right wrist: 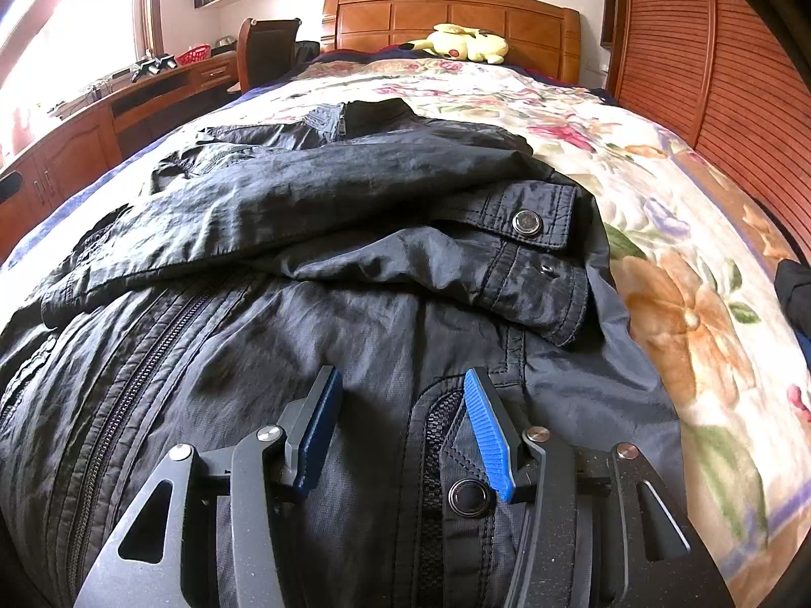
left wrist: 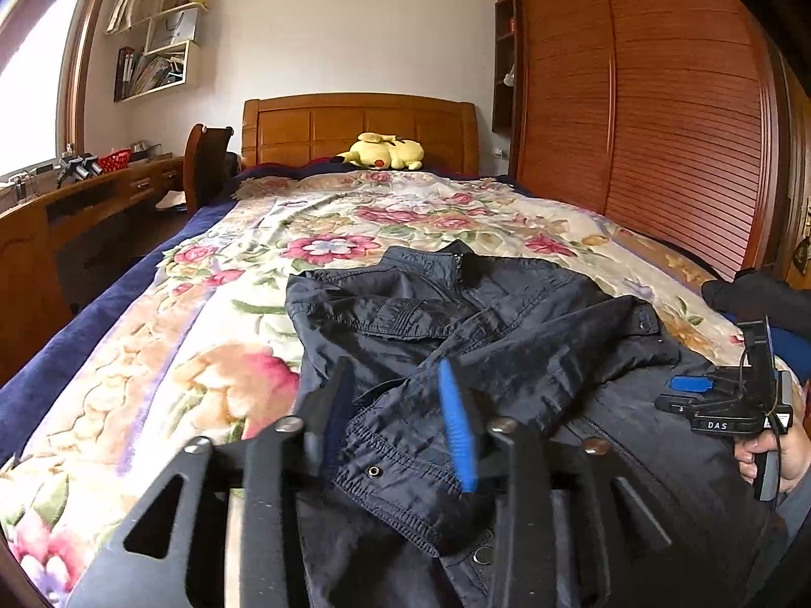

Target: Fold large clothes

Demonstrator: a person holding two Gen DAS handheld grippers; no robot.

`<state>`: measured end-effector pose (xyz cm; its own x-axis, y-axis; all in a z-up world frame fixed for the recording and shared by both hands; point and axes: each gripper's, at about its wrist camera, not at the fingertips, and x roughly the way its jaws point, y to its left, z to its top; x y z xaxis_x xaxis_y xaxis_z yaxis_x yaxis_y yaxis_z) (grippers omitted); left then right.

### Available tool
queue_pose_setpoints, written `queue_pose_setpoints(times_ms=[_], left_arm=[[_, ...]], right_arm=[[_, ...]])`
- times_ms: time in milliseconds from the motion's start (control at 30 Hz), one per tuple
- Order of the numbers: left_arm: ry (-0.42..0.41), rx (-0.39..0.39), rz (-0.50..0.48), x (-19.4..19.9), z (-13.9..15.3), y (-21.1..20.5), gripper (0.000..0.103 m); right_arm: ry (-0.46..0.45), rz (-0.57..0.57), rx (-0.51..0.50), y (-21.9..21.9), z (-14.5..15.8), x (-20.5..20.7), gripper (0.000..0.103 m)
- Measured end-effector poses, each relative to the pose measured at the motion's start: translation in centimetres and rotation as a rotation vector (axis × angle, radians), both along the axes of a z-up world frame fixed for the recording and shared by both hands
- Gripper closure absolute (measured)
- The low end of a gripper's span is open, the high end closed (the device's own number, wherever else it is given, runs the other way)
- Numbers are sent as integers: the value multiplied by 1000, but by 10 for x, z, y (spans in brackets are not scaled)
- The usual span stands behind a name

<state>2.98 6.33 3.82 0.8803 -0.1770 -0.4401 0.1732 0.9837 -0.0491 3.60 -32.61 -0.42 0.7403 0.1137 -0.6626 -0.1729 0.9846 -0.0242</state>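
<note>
Left wrist view: left tongs (left wrist: pixel 400 420) parted, blurred, a sleeve cuff (left wrist: pixel 405 481) lying loose between the pads, not pinched. Dark jacket (left wrist: pixel 456 314) ahead of the tongs, spread on the bed (left wrist: pixel 152 354) with collar at the far end. Sleeve drawn across the chest, so folding seemingly begun; body not yet folded. Right tongs (left wrist: pixel 692 384) off to the right, in a hand (left wrist: pixel 775 456), over the jacket's near right part.

Right wrist view: right tongs (right wrist: pixel 400 420) parted, hovering above the jacket (right wrist: pixel 304 202) front, gripping nothing. Zip (right wrist: pixel 126 405) to their left, pocket snap (right wrist: pixel 471 496) just below between the pads. Other sleeve folded in across the chest beyond the tongs, its buttoned cuff (right wrist: pixel 537 233) up right. Thin, crinkled, faintly shiny cloth; elastic-gathered hem; metal snaps. Plush floral blanket (right wrist: pixel 684 304) beneath, soft and thick.
</note>
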Motion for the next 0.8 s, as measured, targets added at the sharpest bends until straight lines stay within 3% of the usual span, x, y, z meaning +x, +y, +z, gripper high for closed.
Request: queue_pose_setpoints(times_ms=[67, 100, 133, 200, 367, 800], left_arm=[[1, -6, -14, -1, 0, 0, 59], [2, -10, -24, -2, 0, -1, 48], [3, -15, -39, -4, 0, -1, 29], [-2, -23, -53, -9, -1, -1, 18], [-8, 13, -15, -26, -4, -3, 18], [25, 8, 38, -82, -9, 4, 18]], right_arm=[[-1, 0, 1, 0, 0, 0, 51], [-2, -1, 0, 0, 0, 0, 51], [-2, 0, 0, 0, 0, 0, 51], [-3, -1, 0, 0, 0, 0, 51], [-5, 0, 3, 0, -1, 0, 51], [1, -14, -27, 2, 2, 0, 51]])
